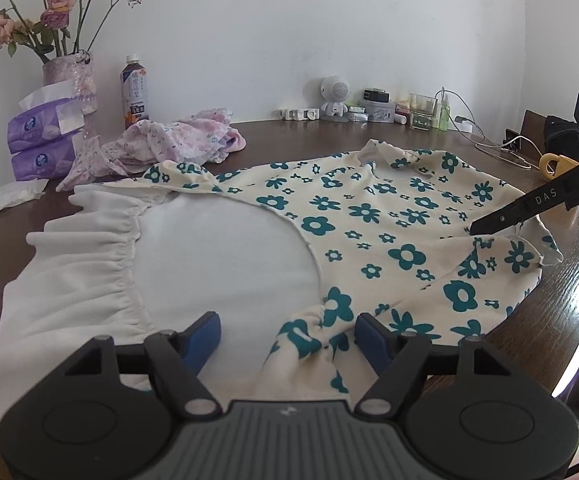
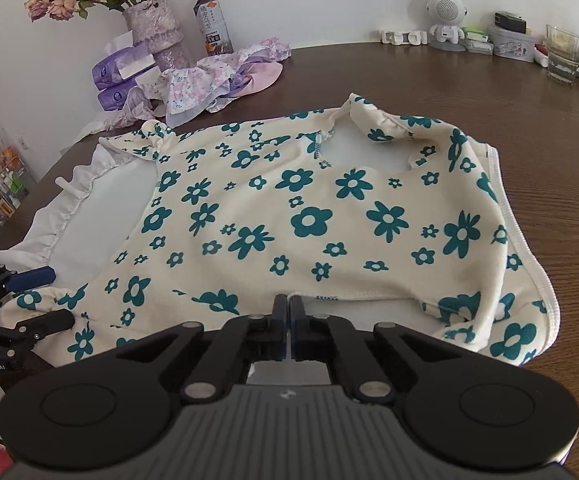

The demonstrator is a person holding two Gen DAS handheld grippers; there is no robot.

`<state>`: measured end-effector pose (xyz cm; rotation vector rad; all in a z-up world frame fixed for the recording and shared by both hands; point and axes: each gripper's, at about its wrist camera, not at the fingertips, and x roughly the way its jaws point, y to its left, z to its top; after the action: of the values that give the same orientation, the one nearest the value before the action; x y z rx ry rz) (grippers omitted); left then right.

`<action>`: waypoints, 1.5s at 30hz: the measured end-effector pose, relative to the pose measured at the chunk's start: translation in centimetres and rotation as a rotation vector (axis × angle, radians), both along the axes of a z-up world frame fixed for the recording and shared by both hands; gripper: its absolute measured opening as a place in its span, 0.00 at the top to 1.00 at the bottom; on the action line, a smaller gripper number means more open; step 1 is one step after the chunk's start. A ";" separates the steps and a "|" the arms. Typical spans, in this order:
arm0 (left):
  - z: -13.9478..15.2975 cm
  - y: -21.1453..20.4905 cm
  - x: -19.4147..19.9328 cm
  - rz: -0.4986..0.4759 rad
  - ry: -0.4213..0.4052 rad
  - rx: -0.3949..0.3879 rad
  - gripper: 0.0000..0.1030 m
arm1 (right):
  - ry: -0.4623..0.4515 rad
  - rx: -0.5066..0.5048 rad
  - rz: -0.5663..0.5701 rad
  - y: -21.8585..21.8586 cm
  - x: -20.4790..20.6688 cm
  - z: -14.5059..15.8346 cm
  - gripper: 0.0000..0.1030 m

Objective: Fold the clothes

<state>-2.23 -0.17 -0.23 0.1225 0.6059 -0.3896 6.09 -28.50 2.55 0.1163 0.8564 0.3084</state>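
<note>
Floral top (image 2: pixel 289 216) lies flat on the brown table (image 2: pixel 489 92), long axis left-right, white ruffled hem (image 1: pixel 89 264) toward the left; only the right view shows the neck opening, right gripper (image 2: pixel 288 312) pinching the near edge, left gripper (image 1: pixel 287 332) spread around a sleeve.

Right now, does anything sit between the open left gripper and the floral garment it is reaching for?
Nothing visible does. The left gripper is open with a bunched fold of the floral garment already between its fingers; the right gripper is shut on the garment's near edge.
</note>
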 end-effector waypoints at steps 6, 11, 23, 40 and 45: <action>0.0 0.2 -0.1 -0.007 -0.008 -0.003 0.29 | -0.055 -0.002 -0.030 -0.6 -0.4 0.7 0.99; -0.2 0.3 -0.3 -0.005 -0.021 -0.006 0.29 | -0.081 -0.033 -0.016 0.0 -0.4 -0.5 0.99; -0.2 0.3 -0.4 -0.011 -0.025 -0.005 0.28 | -0.042 0.093 -0.017 -0.9 -3.5 0.9 0.66; -0.1 0.3 -0.5 -0.008 -0.019 0.001 0.26 | 0.022 0.198 -0.070 -1.6 -2.2 -0.6 0.88; -0.2 0.5 -0.6 -0.006 -0.027 -0.001 0.25 | -0.013 0.035 -0.034 -0.2 -2.9 -0.5 0.97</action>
<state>-2.87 0.29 -0.45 0.1282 0.5792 -0.3940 3.16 -28.74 2.09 0.1609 0.8355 0.2917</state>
